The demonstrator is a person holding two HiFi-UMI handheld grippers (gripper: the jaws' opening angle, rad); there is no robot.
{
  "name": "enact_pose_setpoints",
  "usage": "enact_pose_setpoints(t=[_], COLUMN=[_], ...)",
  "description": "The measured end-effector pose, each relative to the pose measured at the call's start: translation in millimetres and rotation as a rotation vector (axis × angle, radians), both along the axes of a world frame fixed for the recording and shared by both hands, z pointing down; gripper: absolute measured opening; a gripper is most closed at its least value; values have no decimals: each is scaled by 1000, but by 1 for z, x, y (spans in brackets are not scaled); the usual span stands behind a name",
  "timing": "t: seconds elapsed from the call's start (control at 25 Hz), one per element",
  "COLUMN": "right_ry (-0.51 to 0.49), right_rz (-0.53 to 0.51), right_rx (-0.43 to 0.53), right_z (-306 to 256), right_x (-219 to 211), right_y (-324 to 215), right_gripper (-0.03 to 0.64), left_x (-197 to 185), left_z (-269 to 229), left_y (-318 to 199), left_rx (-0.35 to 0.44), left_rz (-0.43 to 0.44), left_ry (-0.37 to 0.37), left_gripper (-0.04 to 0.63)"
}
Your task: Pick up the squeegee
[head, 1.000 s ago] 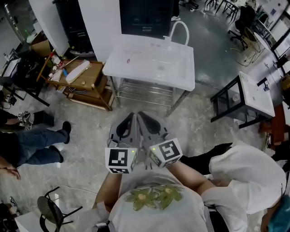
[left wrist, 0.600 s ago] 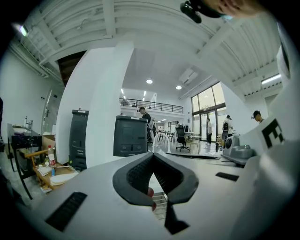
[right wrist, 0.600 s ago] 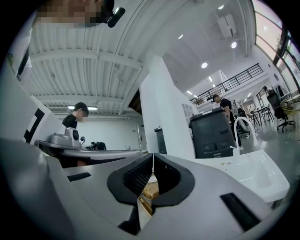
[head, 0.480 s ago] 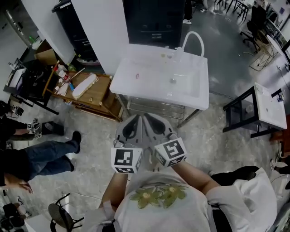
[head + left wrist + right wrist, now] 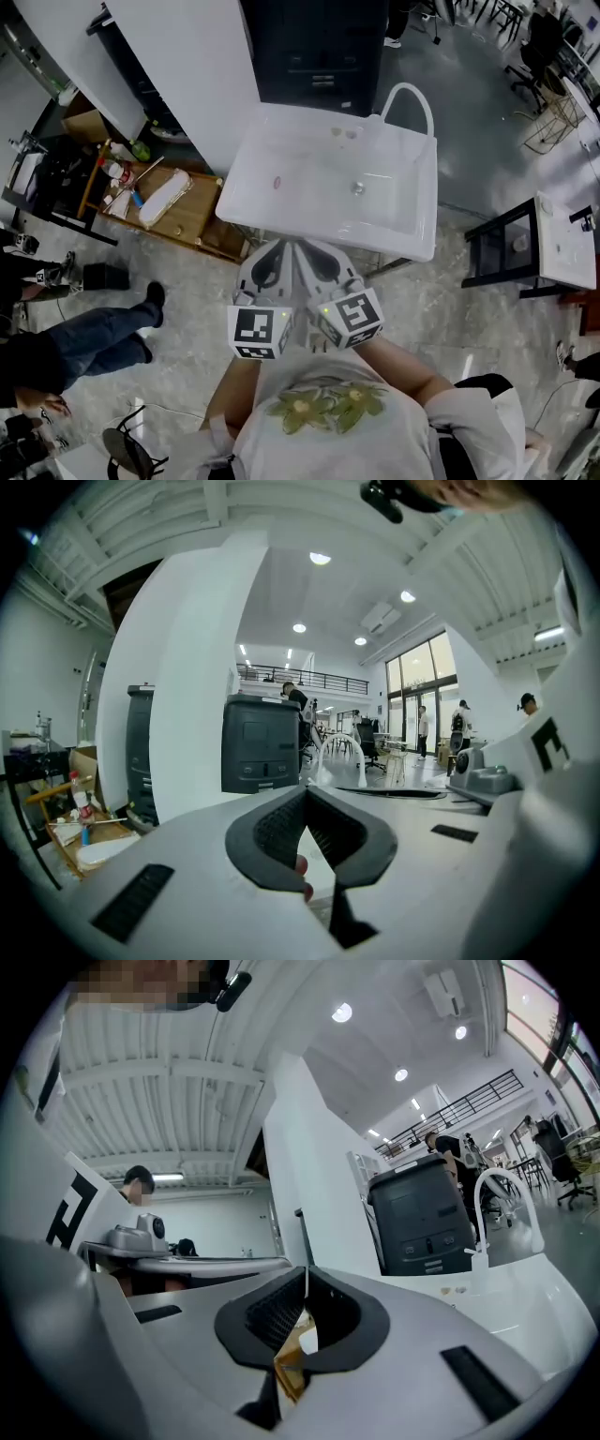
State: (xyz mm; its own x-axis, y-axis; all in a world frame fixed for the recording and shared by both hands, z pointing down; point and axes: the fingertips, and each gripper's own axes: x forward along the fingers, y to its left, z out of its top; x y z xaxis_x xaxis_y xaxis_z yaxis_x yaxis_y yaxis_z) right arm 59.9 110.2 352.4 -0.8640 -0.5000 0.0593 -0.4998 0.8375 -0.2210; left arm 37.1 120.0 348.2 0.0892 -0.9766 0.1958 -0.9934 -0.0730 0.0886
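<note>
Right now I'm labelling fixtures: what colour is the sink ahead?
The sink is white, clearest in the head view.

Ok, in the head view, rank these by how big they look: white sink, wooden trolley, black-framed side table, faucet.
1. white sink, clearly the largest.
2. wooden trolley and black-framed side table: they look about alike, so I won't rank them.
3. faucet, the smallest.

Large open workshop or test lab, industrial look. Polished concrete floor (image 5: pixel 469 122). White sink (image 5: pixel 328 187) on a bare metal frame, second sink stand (image 5: pixel 561 246) nearby. Wooden cart (image 5: pixel 192 220) of bottles. Mezzanine railing (image 5: pixel 309 679), tall windows (image 5: pixel 427 700).
</note>
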Motion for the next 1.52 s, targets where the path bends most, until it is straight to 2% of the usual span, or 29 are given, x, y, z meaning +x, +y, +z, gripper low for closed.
enact_pose_setpoints(t=[0.2, 0.36, 0.64, 0.88, 1.16, 1.52], right_ry=[-6, 24, 45, 74, 119, 170], right_rz=[-11, 1, 58, 110, 167, 231], right_rx=[3, -18, -34, -54, -126, -221], right_z=[-6, 1, 12, 26, 60, 95], right_x=[-14, -19, -34, -59, -92, -126], right_y=[-26, -42, -83, -117, -150, -191], right_gripper=[25, 25, 25, 25, 25, 26], left_x=[-14, -17, -32, -57, -96, -140], left_z=[-4, 0, 16, 25, 53, 82], left_y=[-27, -42, -81, -123, -157, -187], left_rx=[1, -10, -39, -70, -124, -182], left_rz=[-16, -10, 40, 102, 162, 174], left_ry=[-21, -11, 7, -9, -38, -14], left_gripper=[9, 9, 9, 9, 9, 9])
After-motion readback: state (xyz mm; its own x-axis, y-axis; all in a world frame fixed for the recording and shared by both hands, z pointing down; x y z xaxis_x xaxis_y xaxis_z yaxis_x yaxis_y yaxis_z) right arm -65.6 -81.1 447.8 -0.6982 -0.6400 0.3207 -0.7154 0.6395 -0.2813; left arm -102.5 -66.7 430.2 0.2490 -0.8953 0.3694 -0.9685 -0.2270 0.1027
